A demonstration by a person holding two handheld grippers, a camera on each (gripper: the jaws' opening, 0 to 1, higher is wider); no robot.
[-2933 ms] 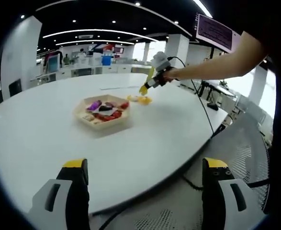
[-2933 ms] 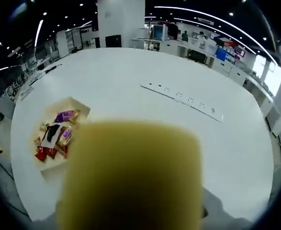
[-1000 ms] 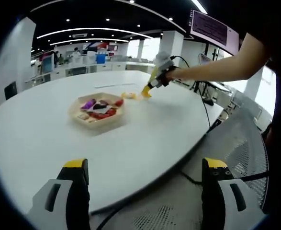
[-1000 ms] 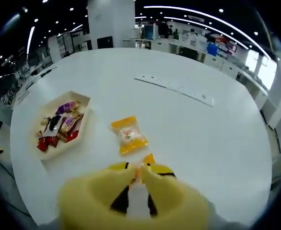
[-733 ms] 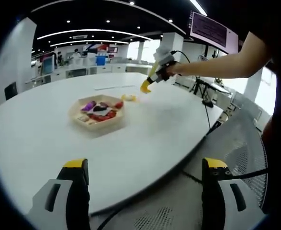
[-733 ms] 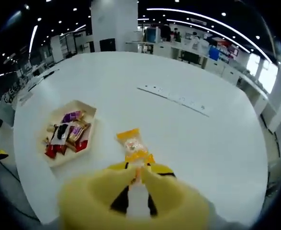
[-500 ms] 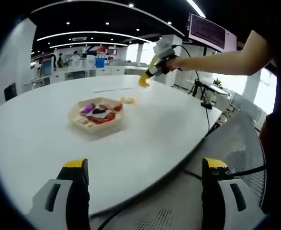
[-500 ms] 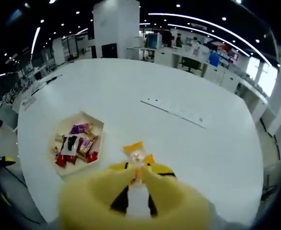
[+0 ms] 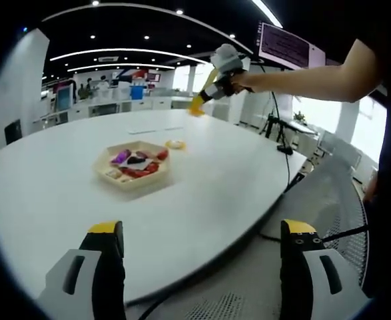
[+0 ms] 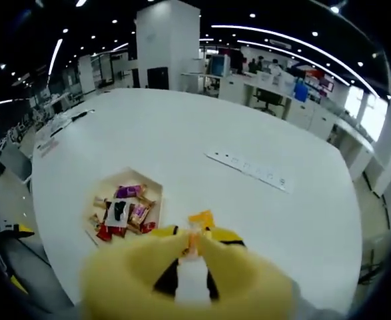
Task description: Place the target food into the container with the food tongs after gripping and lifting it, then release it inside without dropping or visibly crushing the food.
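A large white tabletop (image 9: 202,193) is seen in both views. On it a hexagonal tray (image 9: 132,165) is placed, and wrapped snacks (image 10: 123,215) are laid inside it. An orange candy packet (image 9: 176,144) is lying on the tabletop just beside the tray, apart from it. The right gripper (image 9: 196,107) is held high above the tabletop, with yellow tongs (image 10: 194,243) pressed together in it. The left gripper (image 9: 202,267) is kept wide apart and nothing is held between its jaws.

Open-plan office: desks (image 10: 285,90), ceiling lights (image 10: 275,32)
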